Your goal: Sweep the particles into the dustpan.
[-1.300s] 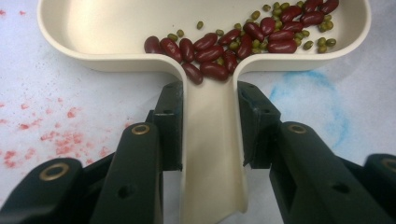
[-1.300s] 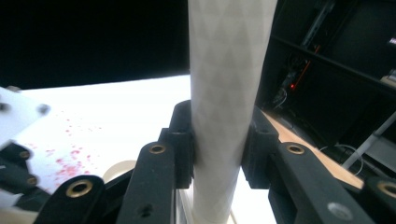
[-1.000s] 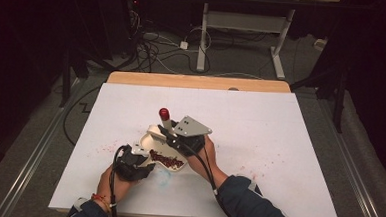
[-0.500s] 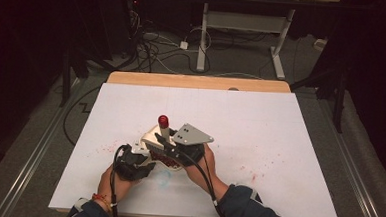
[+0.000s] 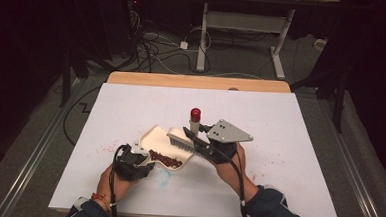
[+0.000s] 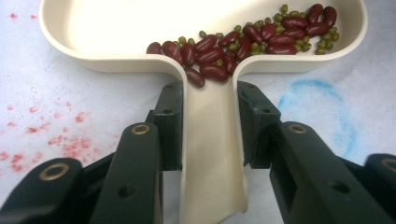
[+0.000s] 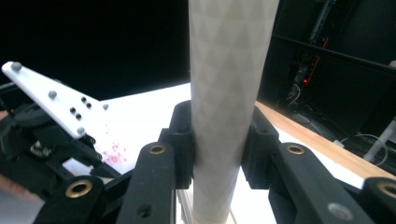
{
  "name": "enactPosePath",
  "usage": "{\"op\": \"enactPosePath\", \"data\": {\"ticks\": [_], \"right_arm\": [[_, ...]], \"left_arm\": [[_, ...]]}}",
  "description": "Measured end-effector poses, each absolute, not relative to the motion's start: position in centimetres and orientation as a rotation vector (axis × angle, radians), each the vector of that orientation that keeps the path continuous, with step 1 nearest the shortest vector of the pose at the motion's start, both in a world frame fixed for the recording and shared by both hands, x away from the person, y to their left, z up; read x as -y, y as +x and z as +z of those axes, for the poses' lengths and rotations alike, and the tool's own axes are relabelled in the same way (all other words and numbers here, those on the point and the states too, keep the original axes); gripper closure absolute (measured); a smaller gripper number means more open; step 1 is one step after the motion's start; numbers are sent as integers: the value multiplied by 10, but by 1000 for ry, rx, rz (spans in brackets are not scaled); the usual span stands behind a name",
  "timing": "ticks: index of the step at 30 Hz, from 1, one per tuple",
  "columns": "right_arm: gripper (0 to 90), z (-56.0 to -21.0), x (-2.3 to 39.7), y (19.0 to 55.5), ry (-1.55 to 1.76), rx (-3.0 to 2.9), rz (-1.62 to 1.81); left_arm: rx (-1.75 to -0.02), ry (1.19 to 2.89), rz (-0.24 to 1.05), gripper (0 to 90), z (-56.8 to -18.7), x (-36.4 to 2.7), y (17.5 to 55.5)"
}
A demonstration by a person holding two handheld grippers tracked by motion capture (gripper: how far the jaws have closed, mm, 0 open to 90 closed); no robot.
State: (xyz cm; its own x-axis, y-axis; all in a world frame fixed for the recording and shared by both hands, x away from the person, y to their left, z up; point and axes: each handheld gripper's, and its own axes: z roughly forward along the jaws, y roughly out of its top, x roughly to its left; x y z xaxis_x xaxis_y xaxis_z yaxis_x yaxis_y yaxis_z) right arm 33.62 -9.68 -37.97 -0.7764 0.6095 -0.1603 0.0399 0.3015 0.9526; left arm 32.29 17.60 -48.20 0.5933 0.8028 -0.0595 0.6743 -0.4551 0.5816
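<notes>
Left hand-held gripper (image 6: 208, 116): black, hard-edged jaws clamped on the narrow handle of a cream dustpan (image 6: 140, 28). Smooth glossy plastic, rounded rim, shallow tray with its handle running back between the pads. Inside, a loose pile of beans (image 6: 243, 39): dark red, shiny, kidney-shaped, mixed with tiny round green ones, gathered at the handle mouth and along one side. In the high view the dustpan (image 5: 157, 136) lies on the tabletop (image 5: 290, 128) near the front centre, left hand-held gripper (image 5: 139, 155) at its near end.

Right hand-held gripper (image 7: 217, 135): jaws closed on a pale, matte cylindrical brush handle (image 7: 229, 84) with a faint triangle pattern. In the high view the right hand-held gripper (image 5: 193, 138) holds the brush (image 5: 182, 139), bristle head over the dustpan's right edge, red cap up.

Tabletop: white, flat sheet, pink speckle stains at left, faint blue ring (image 6: 322, 112) beside the dustpan.
</notes>
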Motion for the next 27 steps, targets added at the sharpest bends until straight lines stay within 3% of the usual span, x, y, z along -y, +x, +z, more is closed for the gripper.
{"op": "enactPosePath", "data": {"ticks": [27], "right_arm": [[699,-370,223,324,721,-2032,1391]], "left_arm": [[-1187,2228,304,637,-479,-190,319]]}}
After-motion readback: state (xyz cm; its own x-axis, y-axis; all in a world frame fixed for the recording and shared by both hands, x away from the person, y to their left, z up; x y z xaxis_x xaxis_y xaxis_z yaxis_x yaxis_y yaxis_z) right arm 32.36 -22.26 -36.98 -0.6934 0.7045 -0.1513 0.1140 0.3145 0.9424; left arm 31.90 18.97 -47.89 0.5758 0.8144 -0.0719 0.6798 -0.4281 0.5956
